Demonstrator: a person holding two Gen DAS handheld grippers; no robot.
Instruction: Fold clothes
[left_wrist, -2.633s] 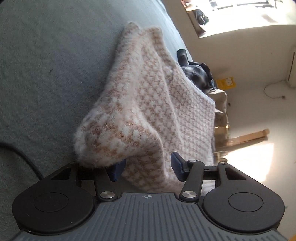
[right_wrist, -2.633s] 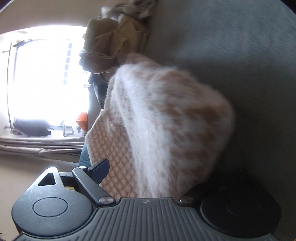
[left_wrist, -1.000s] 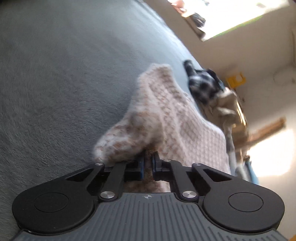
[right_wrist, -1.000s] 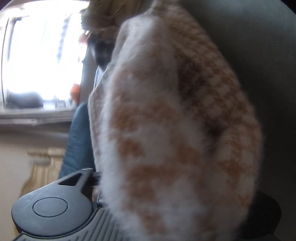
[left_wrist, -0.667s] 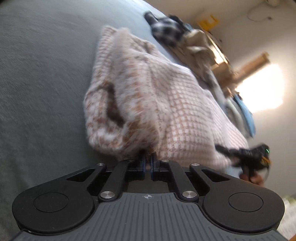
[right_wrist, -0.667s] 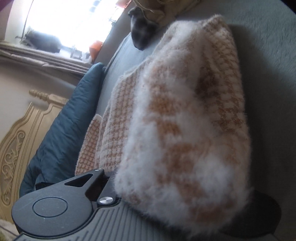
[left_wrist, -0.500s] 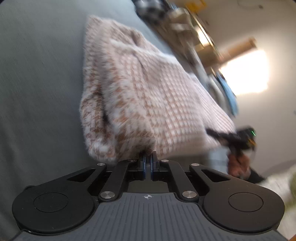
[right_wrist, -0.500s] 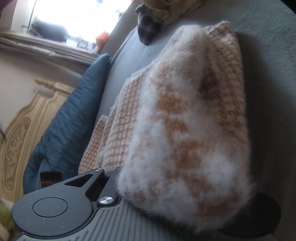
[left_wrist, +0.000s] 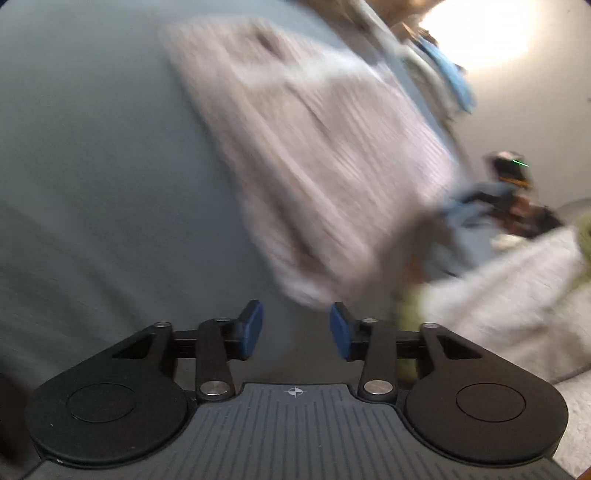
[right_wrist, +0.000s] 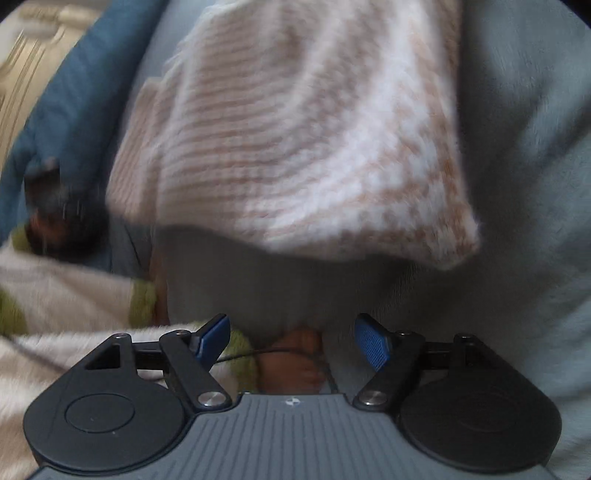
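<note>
A fuzzy cream and tan houndstooth sweater (left_wrist: 317, 155) lies folded on the grey bed cover (left_wrist: 92, 155). In the left wrist view my left gripper (left_wrist: 295, 326) sits just short of the sweater's near corner, its jaws opening and nothing between the blue pads. In the right wrist view the same sweater (right_wrist: 295, 140) fills the top, blurred. My right gripper (right_wrist: 291, 341) hangs a little back from its near edge, jaws opening wide, with no cloth between them. The other gripper (left_wrist: 511, 173) shows small at the right of the left wrist view.
A teal pillow (right_wrist: 66, 107) lies at the left of the sweater. A cream blanket with green trim (right_wrist: 74, 306) lies at the lower left, and a person's bare foot (right_wrist: 295, 360) shows under my right gripper. More clothes (left_wrist: 436, 66) are heaped at the far end.
Both grippers let go of the sweater: the left jaws went from shut on its corner to apart, the right ones came off the cloth. Both pulled back and rolled; the sweater now lies flat.
</note>
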